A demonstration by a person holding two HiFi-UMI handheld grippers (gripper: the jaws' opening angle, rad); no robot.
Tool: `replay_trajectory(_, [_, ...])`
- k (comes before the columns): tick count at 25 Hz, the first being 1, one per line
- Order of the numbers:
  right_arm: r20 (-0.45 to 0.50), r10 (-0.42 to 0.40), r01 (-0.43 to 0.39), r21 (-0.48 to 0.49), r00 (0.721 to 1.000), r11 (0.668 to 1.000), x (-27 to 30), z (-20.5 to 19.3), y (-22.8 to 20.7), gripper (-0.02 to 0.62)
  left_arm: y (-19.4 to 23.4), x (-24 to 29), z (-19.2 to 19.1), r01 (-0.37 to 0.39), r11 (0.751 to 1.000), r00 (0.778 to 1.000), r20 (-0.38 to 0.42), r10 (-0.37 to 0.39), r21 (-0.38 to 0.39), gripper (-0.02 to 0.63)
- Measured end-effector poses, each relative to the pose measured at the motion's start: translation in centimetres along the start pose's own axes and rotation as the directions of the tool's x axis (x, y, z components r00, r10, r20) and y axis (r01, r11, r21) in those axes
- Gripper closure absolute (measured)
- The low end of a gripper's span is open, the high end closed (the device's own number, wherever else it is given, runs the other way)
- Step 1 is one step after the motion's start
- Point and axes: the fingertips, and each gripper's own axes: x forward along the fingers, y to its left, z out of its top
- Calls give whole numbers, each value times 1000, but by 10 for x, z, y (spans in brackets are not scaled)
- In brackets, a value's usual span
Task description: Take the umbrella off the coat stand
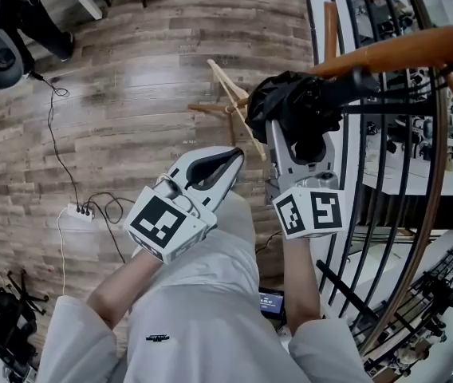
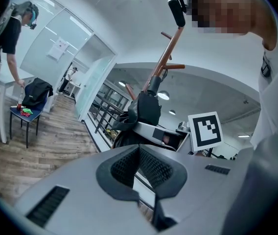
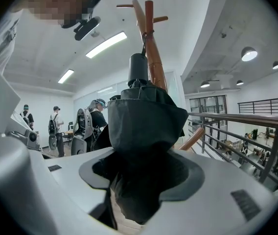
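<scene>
Head view: right gripper point(image 1: 293, 138) buried in black umbrella point(image 1: 290, 102) hanging against stand point(image 1: 402, 50); fingertips hidden. Left gripper point(image 1: 237, 155) well clear of it. Left gripper view: jaws together, empty. Right gripper view: jaws clamped on umbrella folds, seemingly; its lower end out of sight.

My left gripper point(image 1: 234, 156) and right gripper point(image 1: 300, 134) are pale grey, black-padded, each with a black-and-white marker cube point(image 1: 160, 222); my short sleeves point(image 1: 71, 329) are light grey.
</scene>
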Motion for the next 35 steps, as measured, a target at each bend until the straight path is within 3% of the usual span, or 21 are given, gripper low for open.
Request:
replay_trajectory(5, [8, 11, -11, -12, 1000, 1000, 2, 9, 6, 316, -1, 0, 11, 10, 1000, 999, 32, -10, 10, 584])
replay_trajectory(21, [26, 3, -3, -35, 1000, 999, -10, 49, 22, 316, -15, -28, 31, 27, 999, 1000, 15, -27, 37, 584])
replay_trajectory(35, [69, -11, 16, -68, 998, 998, -21, 82, 26, 316, -6, -32, 77, 4, 994, 997, 74, -12, 108, 584])
